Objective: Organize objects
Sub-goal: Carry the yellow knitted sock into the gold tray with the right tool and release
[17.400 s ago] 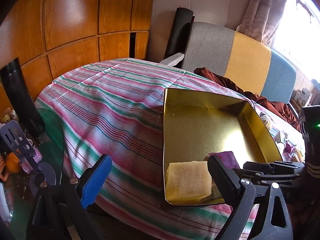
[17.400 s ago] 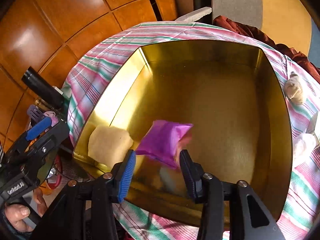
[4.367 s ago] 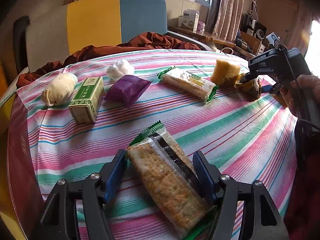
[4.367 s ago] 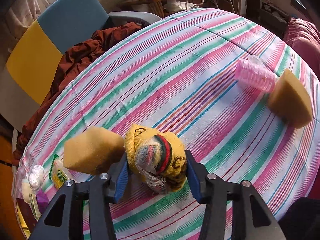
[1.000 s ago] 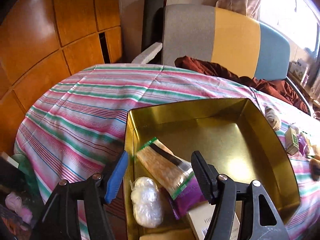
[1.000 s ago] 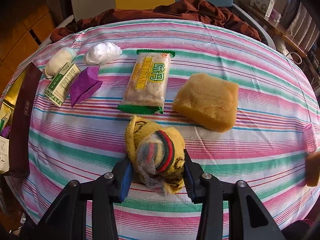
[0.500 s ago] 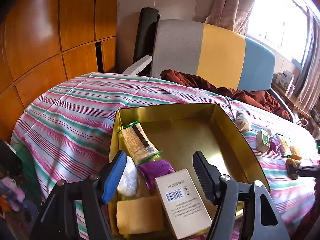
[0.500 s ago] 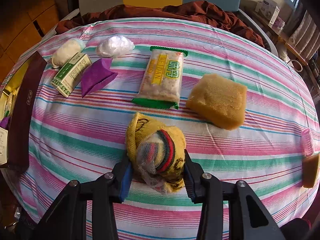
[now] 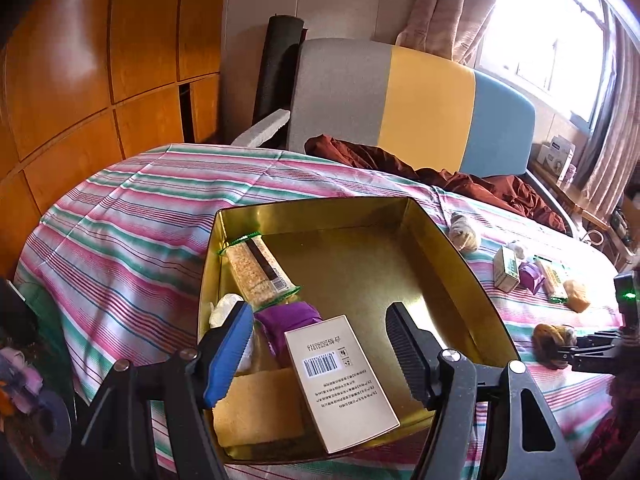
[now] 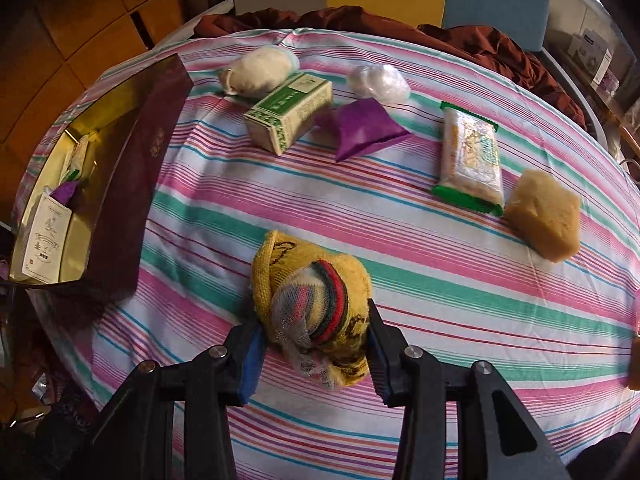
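Observation:
A gold tin [image 9: 460, 264] stands on the striped tablecloth. Inside it lie a cracker packet [image 9: 258, 270], a purple packet [image 9: 290, 316], a white barcoded box [image 9: 340, 380], a yellow sponge [image 9: 256, 408] and a white wad [image 9: 222, 310]. My left gripper [image 9: 320, 340] hangs open over the tin's near end with nothing between its fingers. My right gripper [image 10: 314, 344] is shut on a rolled yellow sock [image 10: 312, 300], held just above the cloth to the right of the tin [image 10: 132, 184]. The sock [image 9: 554, 338] also shows in the left wrist view.
On the cloth beyond the sock lie a cream pouch [image 10: 256, 70], a green box [image 10: 288, 110], a purple packet [image 10: 364, 128], a white wad [image 10: 378, 82], a cracker packet [image 10: 470, 164] and a sponge [image 10: 544, 214]. A grey, yellow and blue chair [image 9: 400, 104] stands behind.
The left gripper has drawn back from the tin, leaving the cracker packet lying inside. The right gripper has carried the sock leftward, so the tin now looms larger in its view.

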The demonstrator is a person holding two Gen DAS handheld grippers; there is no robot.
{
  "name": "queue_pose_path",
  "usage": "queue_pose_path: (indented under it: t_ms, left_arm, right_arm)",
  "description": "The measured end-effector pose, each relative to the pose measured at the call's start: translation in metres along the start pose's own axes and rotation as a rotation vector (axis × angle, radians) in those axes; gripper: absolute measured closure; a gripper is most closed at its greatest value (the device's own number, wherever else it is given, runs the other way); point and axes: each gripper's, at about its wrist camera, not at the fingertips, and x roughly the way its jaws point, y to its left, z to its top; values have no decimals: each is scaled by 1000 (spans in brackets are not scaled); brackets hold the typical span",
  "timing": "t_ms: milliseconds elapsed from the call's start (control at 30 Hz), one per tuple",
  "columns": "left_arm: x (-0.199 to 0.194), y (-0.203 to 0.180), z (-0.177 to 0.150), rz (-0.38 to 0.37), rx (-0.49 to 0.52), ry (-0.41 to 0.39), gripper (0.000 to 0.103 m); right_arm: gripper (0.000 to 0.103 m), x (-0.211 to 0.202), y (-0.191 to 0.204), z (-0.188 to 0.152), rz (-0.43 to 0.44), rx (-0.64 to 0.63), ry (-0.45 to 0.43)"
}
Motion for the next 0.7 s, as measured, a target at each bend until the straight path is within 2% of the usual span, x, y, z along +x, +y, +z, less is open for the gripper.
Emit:
queue_pose_path:
  t_ms: [267,400,567,700]
  left_arm:
    - [-3,11,-5,11,-32,-2,33]
    - [-6,20,-5,20,-57,-6,33]
    - [-7,33,-7,35,-81,-4,33]
    - [-8,42,-10,46,-100,1,33]
  right_arm:
    - [60,-38,51,14,112,-18,-124]
    - [60,-53,94,27,184,-92,-181]
    - [59,-59,155,31,259,-211,-184]
    - [56,-42,189,33,264,-258,-151]
